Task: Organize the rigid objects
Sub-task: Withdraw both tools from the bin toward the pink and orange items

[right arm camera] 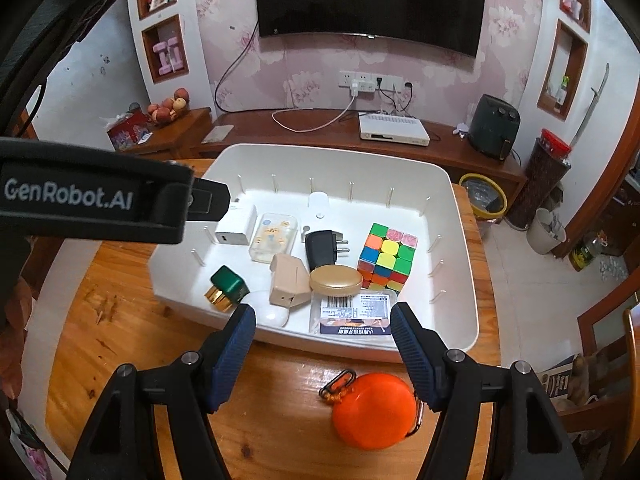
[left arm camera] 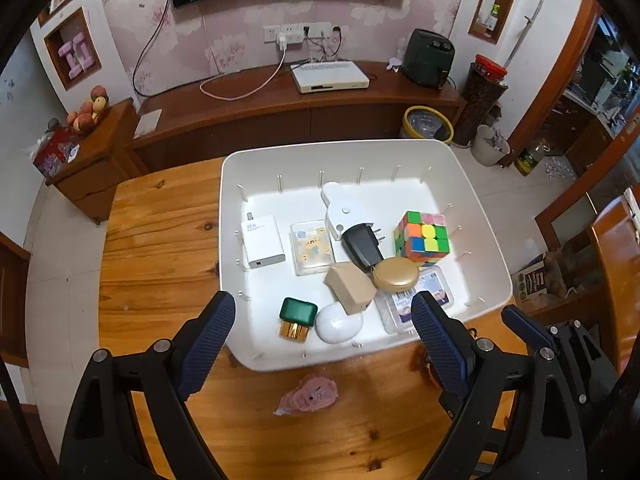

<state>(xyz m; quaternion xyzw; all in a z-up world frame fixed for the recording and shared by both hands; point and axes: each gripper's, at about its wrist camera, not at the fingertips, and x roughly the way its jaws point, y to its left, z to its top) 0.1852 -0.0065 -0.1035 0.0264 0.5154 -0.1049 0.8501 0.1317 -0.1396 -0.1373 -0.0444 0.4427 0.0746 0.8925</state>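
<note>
A white tray (left arm camera: pixel 320 146) (right arm camera: pixel 464 344) on the wooden table holds a colour cube (left arm camera: pixel 422 236) (right arm camera: pixel 386 258), black plug (left arm camera: pixel 362 244), gold oval case (left arm camera: pixel 396 274), beige box (left arm camera: pixel 350 286), green box (left arm camera: pixel 298 316), white oval piece (left arm camera: pixel 338 322), white charger (left arm camera: pixel 262 240) and a labelled clear box (right arm camera: pixel 354 314). My left gripper (left arm camera: pixel 323 300) hangs open above the tray's near edge, holding nothing. My right gripper (right arm camera: pixel 323 311) is open too, above the near rim. An orange round case (right arm camera: pixel 374 410) with a clip lies on the table below it.
A pink flat item (left arm camera: pixel 308 396) lies on the table in front of the tray. Bare wood stretches to the left of the tray (left arm camera: pixel 160 248). Behind stand a TV cabinet (left arm camera: pixel 280 108), a yellow-rimmed bin (left arm camera: pixel 428 122) and a side table with fruit (left arm camera: pixel 92 112).
</note>
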